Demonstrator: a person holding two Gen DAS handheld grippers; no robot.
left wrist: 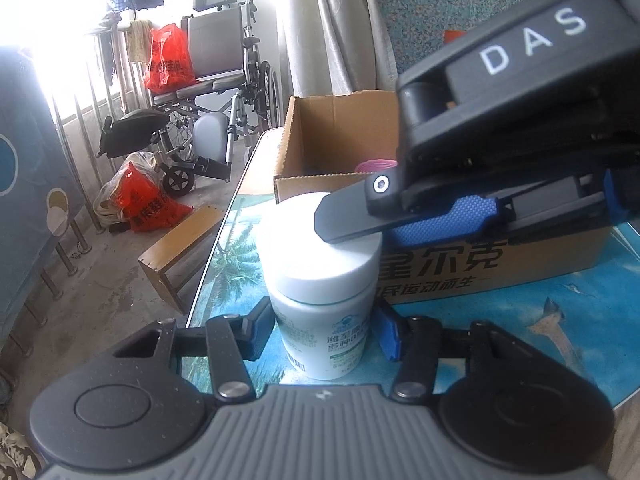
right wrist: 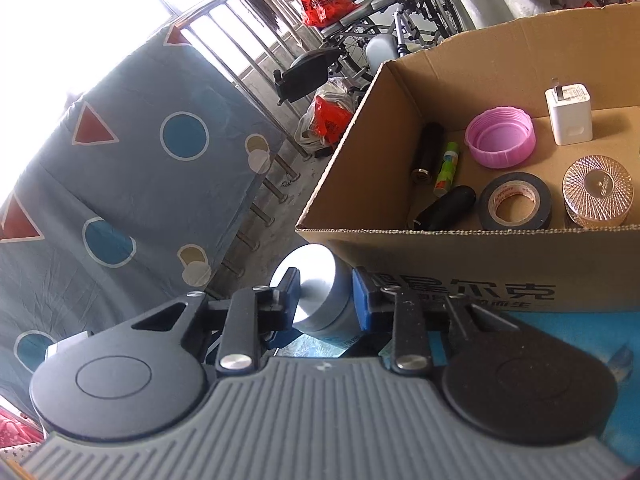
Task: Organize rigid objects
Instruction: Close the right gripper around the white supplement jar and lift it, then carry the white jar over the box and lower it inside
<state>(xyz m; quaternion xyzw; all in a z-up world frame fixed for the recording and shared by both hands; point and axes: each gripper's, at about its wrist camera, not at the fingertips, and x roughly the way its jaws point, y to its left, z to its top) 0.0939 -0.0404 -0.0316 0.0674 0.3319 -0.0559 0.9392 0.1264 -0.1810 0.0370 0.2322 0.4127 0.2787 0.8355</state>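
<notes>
Bottle: white plastic bottle with white screw cap and green-printed label is standing upright on the glass tabletop over a blue palm-print sheet, touching the front wall of the brown cardboard box with black printed characters.
Left gripper: sitting at 6 o'clock of the bottle, black finger at 9 o'clock of the body, blue pad at 3 o'clock, both pressing on the labelled body below the cap; clenched on the bottle.
Right gripper: coming in from 3 o'clock in the left view, fingers straddling the cap, one black fingertip lying across the cap top. In its own view the pads are hugging the cap sides; contact looks likely but I cannot tell for certain.
Box contents, right view: pink ribbed plastic lid at centre, white square wall charger at its 2 o'clock, black tape roll at its 6 o'clock, faceted rose-gold round jar at 4 o'clock, green glue stick and black cylinder at 9 o'clock, black rounded handle at 7 o'clock.
Background: folded wheelchair with red plastic bag on the seat is standing at 11 o'clock of the table.
</notes>
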